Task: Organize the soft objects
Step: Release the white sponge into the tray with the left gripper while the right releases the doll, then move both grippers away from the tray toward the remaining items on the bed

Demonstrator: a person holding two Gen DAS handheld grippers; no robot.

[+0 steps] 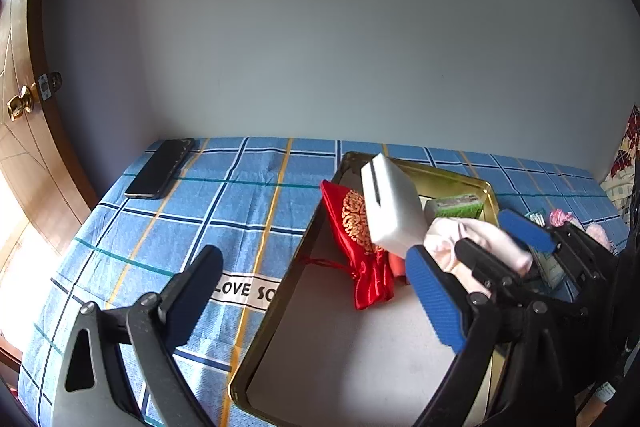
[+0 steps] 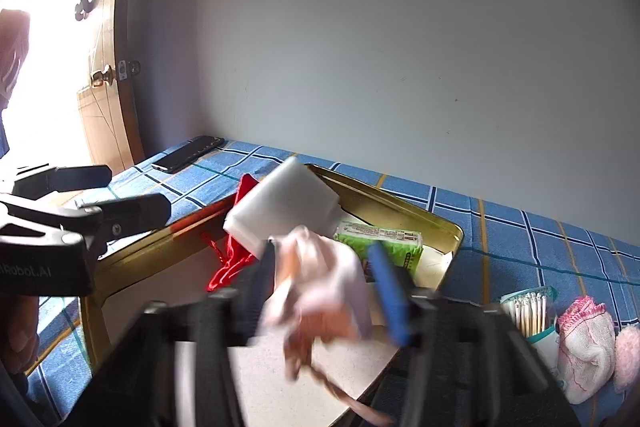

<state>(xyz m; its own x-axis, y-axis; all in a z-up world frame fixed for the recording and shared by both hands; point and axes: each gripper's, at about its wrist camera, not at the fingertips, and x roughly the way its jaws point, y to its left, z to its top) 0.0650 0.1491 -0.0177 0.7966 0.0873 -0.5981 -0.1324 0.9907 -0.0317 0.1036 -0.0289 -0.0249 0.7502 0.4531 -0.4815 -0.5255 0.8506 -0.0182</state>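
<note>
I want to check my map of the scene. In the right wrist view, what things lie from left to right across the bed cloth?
Black phone → red pouch → white foam block → green tissue pack → cotton swabs → white knitted sock

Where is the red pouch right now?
The red pouch lies in the gold tray, against its left rim. A white foam block sits just right of it, partly in front in the left wrist view.
</note>
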